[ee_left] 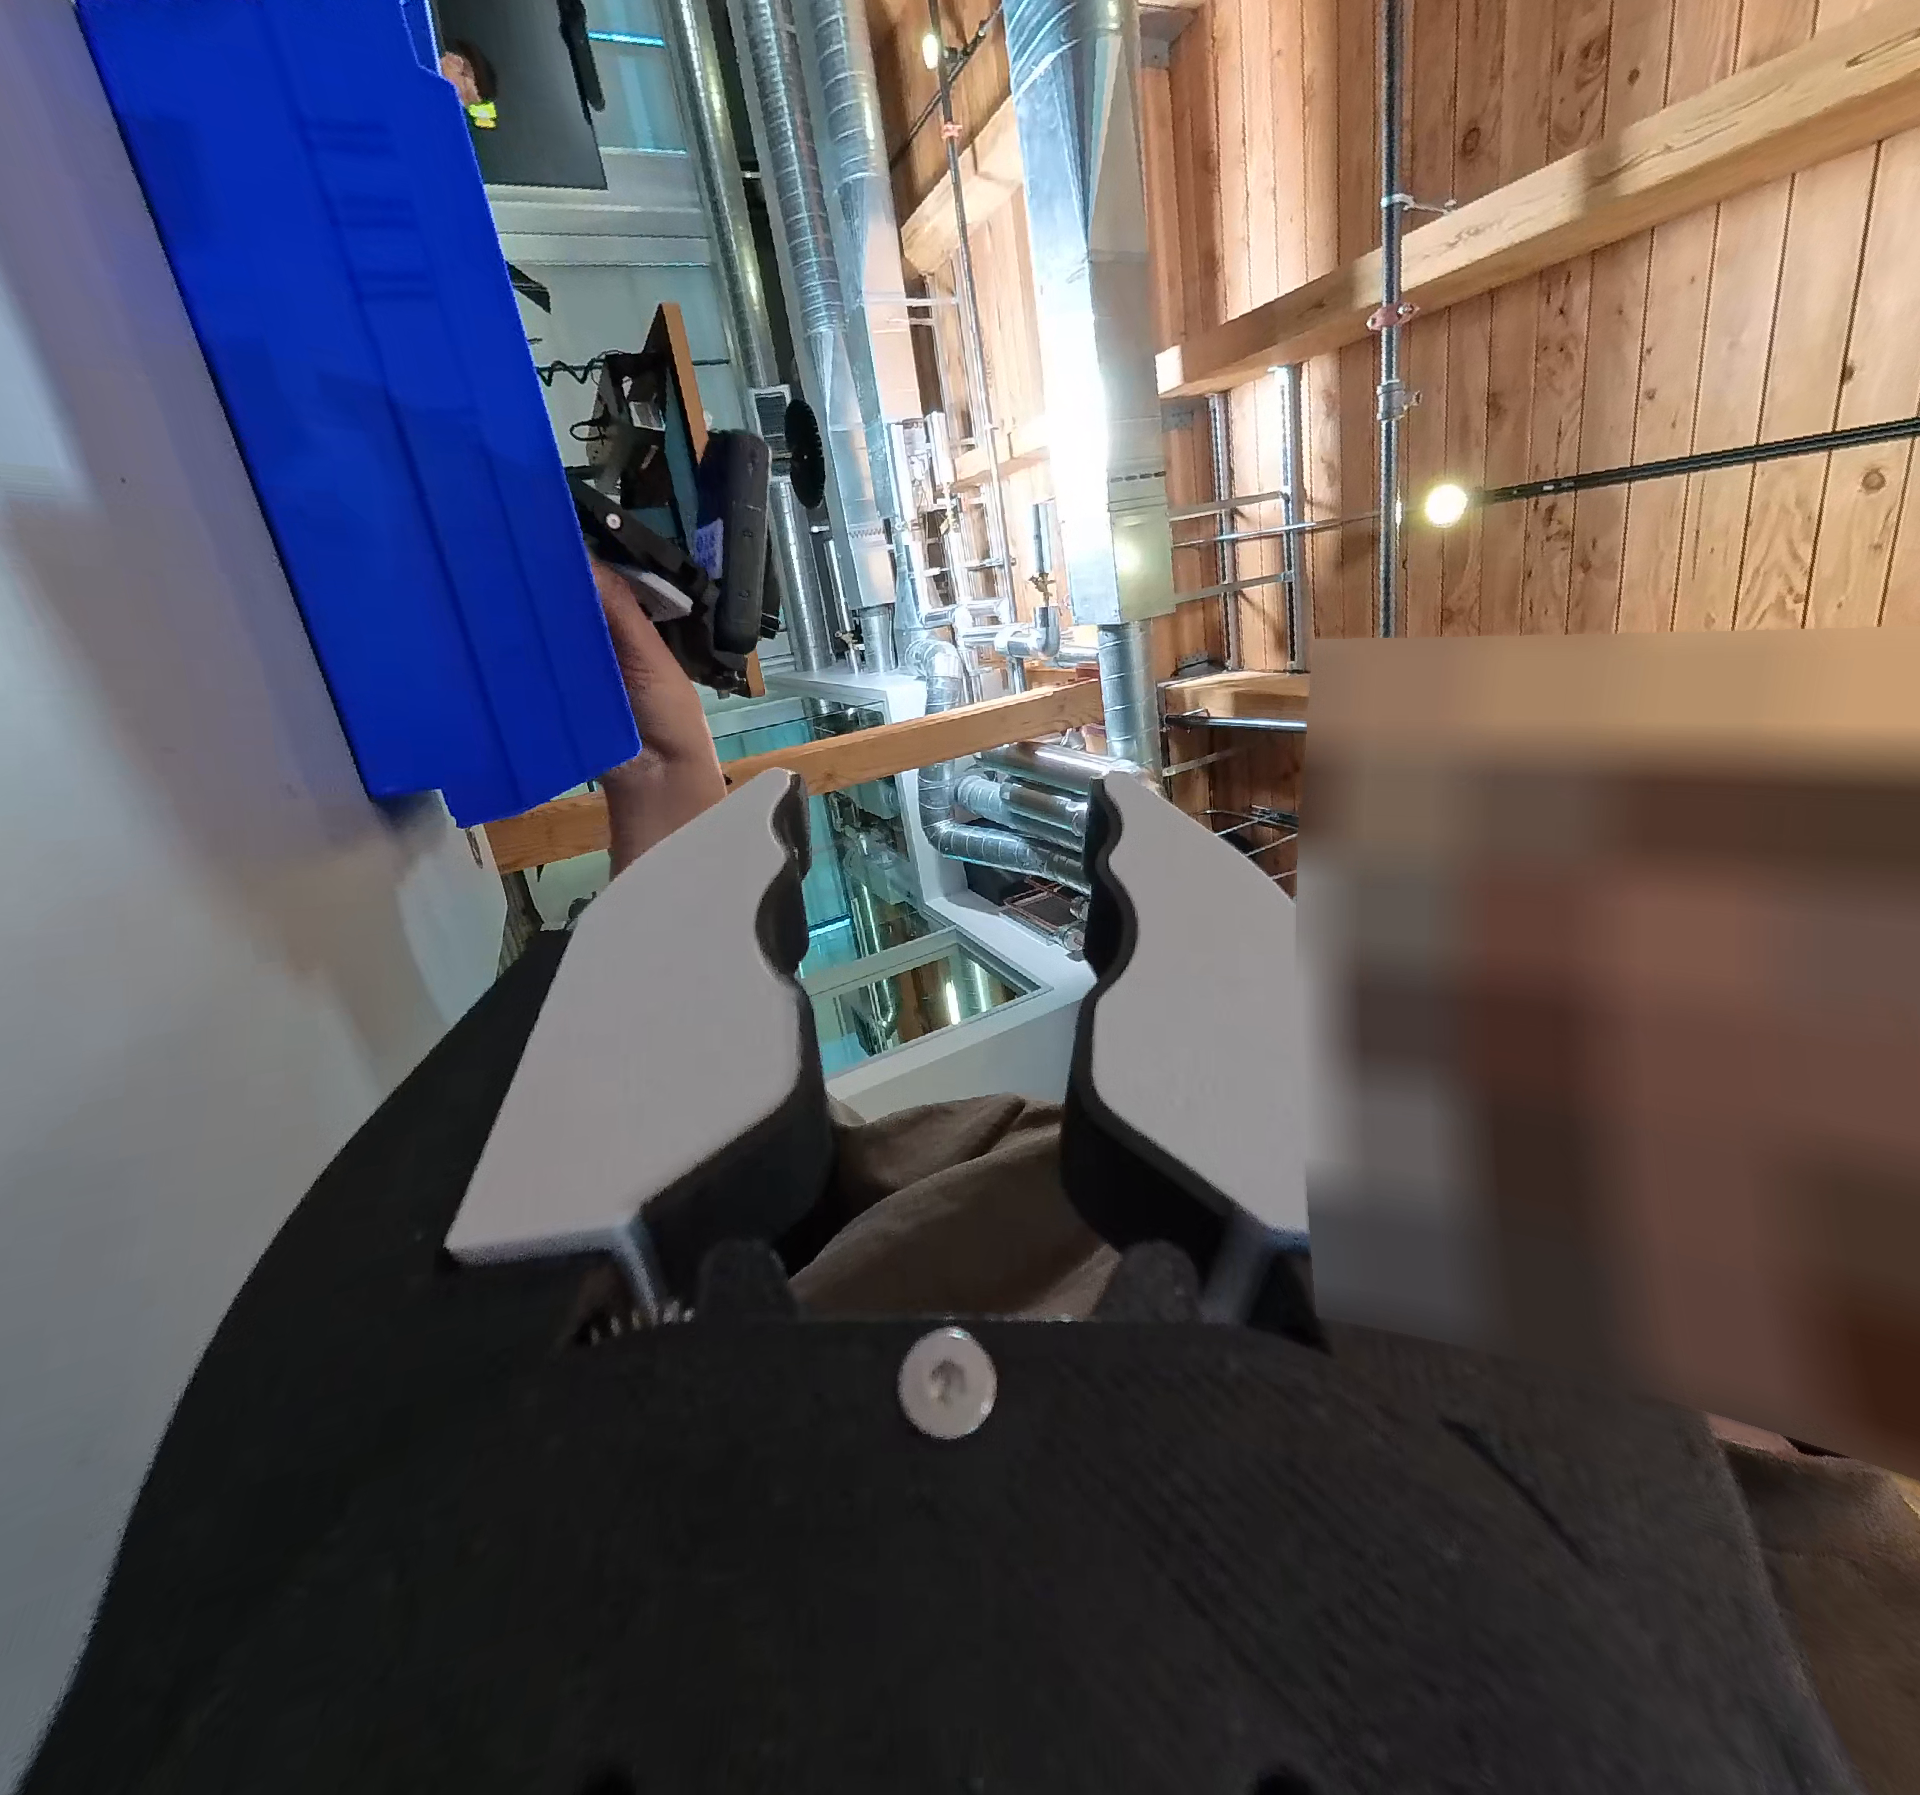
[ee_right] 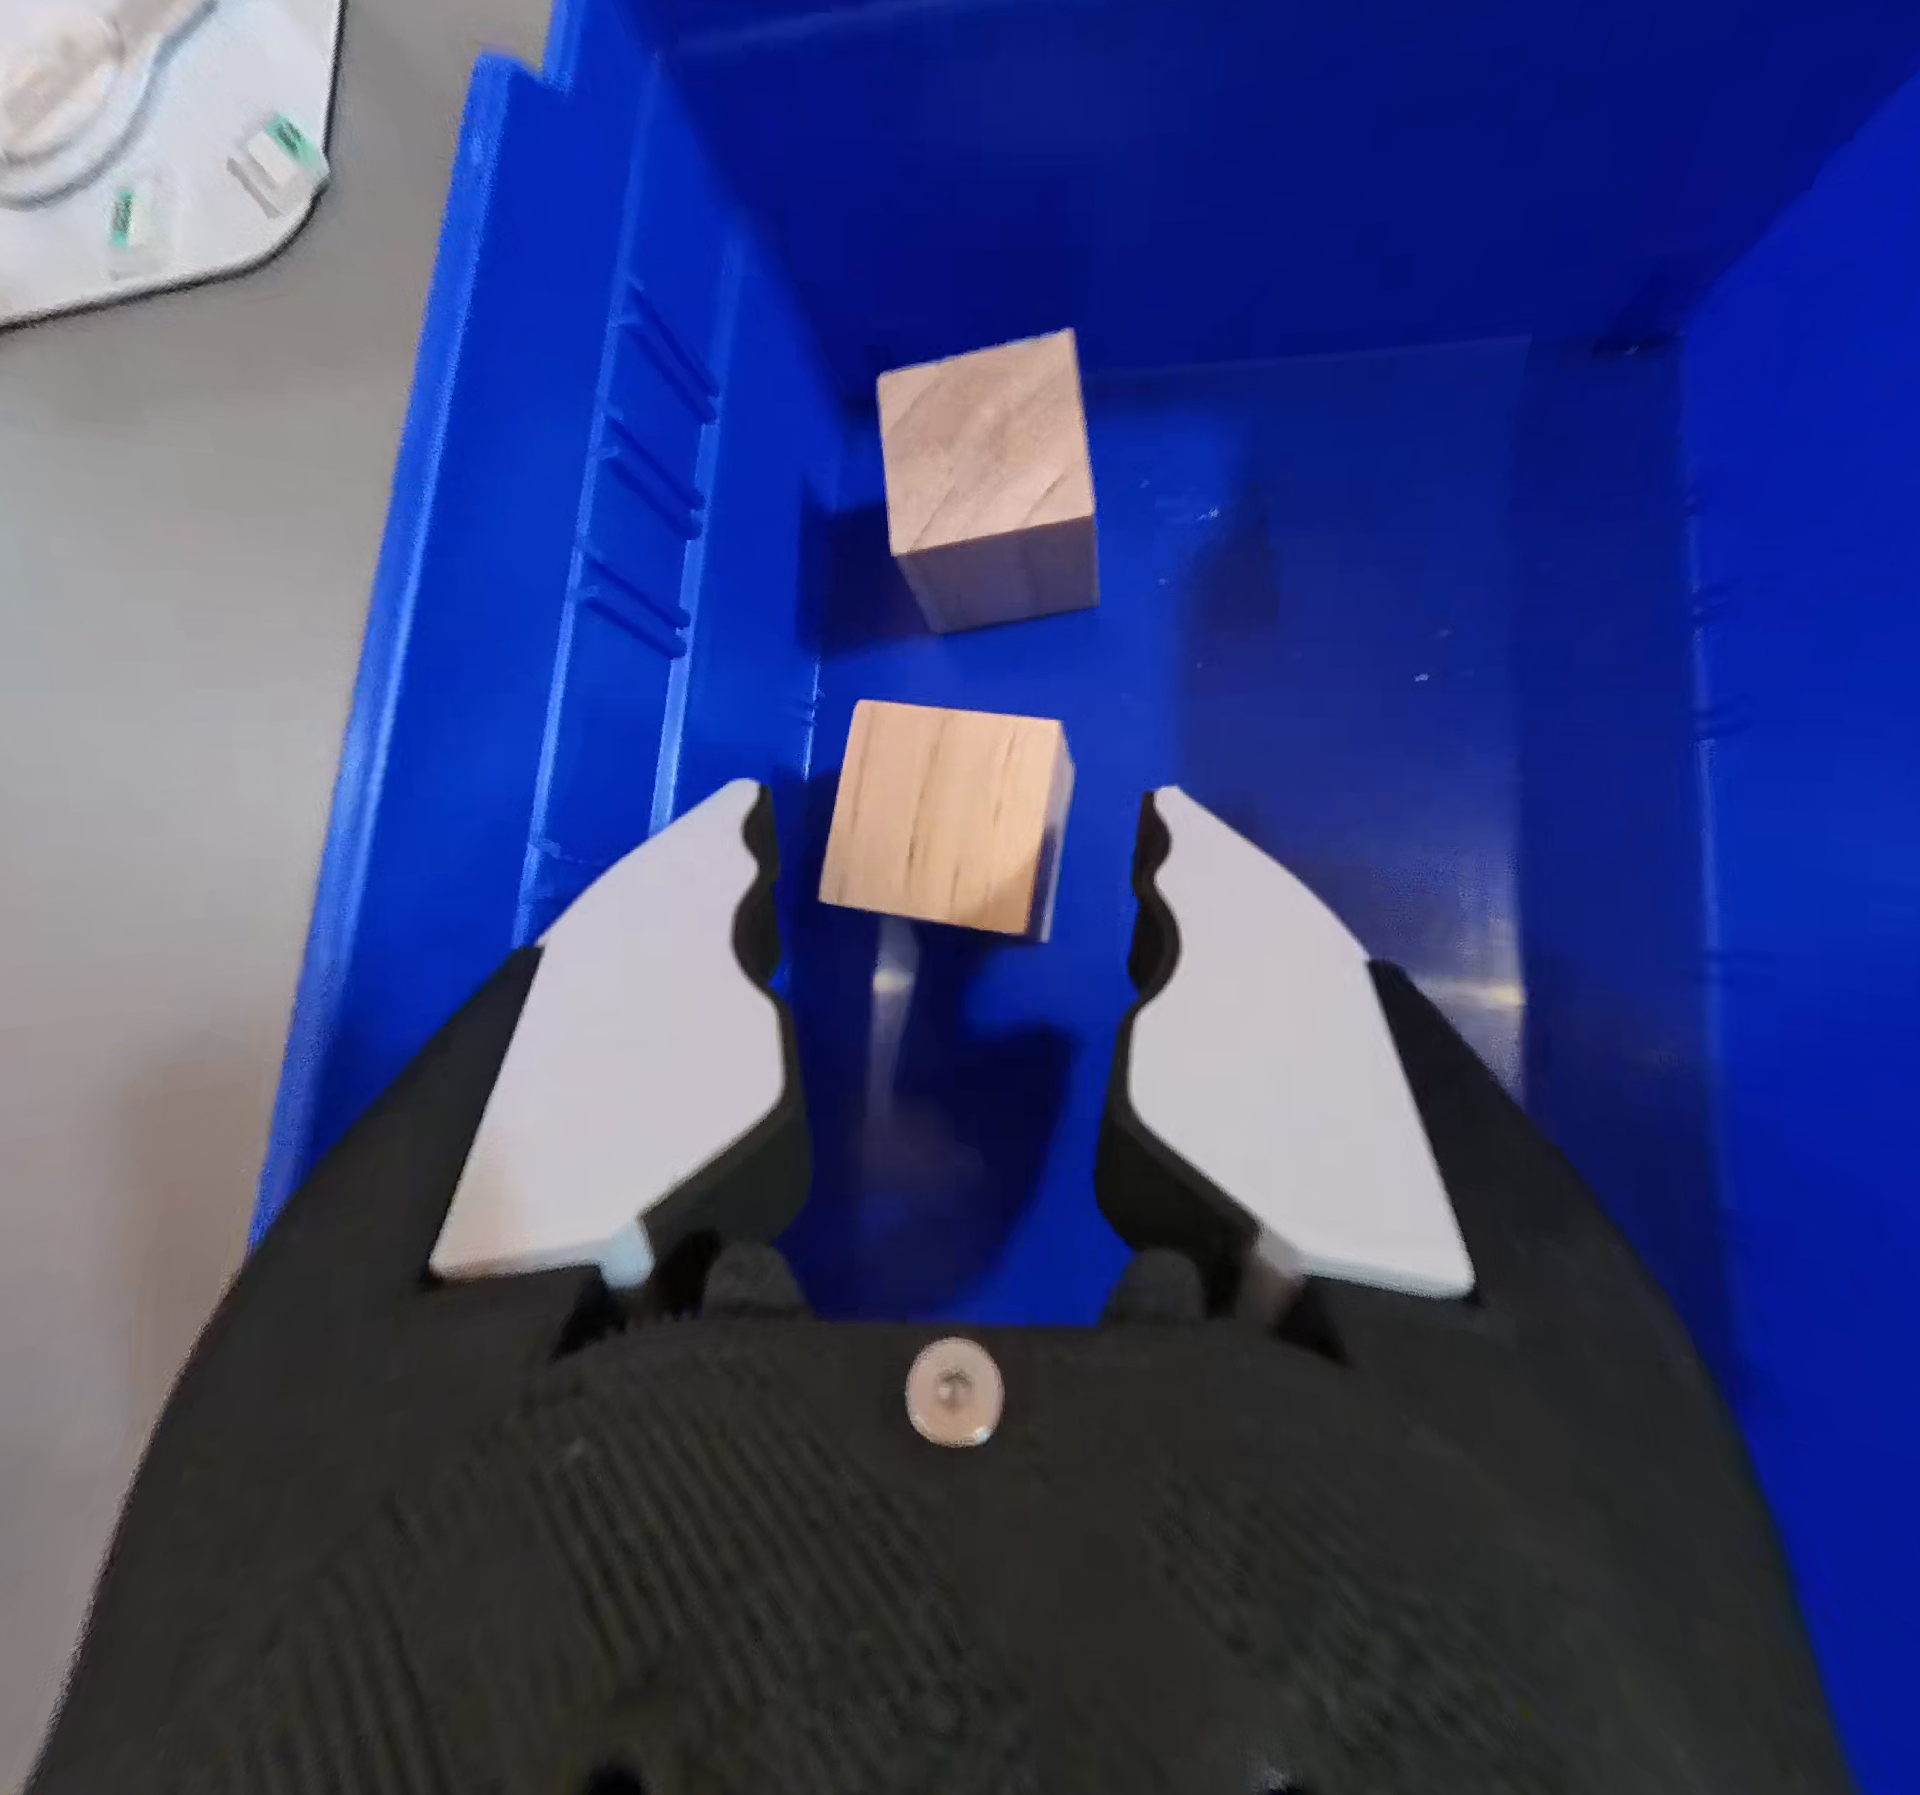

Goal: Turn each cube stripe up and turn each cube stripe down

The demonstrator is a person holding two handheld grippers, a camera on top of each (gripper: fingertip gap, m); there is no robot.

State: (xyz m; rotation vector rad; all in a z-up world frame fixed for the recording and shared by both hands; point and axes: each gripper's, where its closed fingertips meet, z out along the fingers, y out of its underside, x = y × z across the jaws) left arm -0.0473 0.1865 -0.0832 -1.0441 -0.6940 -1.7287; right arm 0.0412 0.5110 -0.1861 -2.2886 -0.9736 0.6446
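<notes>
The right gripper (ee_right: 951, 836) hangs over the deep blue plastic bin (ee_right: 1818, 706), jaws spread wide and empty, and the nearer pale wooden cube (ee_right: 940, 815) lies straight ahead of its fingertips, slightly left of the midline, close to the left finger and with more gap on the right. The farther wooden cube (ee_right: 987, 472) sits just beyond it, apart, both near the bin's left wall, which could crowd the left finger. No stripe shows on any visible face, though blur may hide one. The left gripper (ee_left: 940, 836), also wide and empty, points away at a timber wall, beside the bin's outside (ee_left: 364, 395), clearly farther from the cubes.
</notes>
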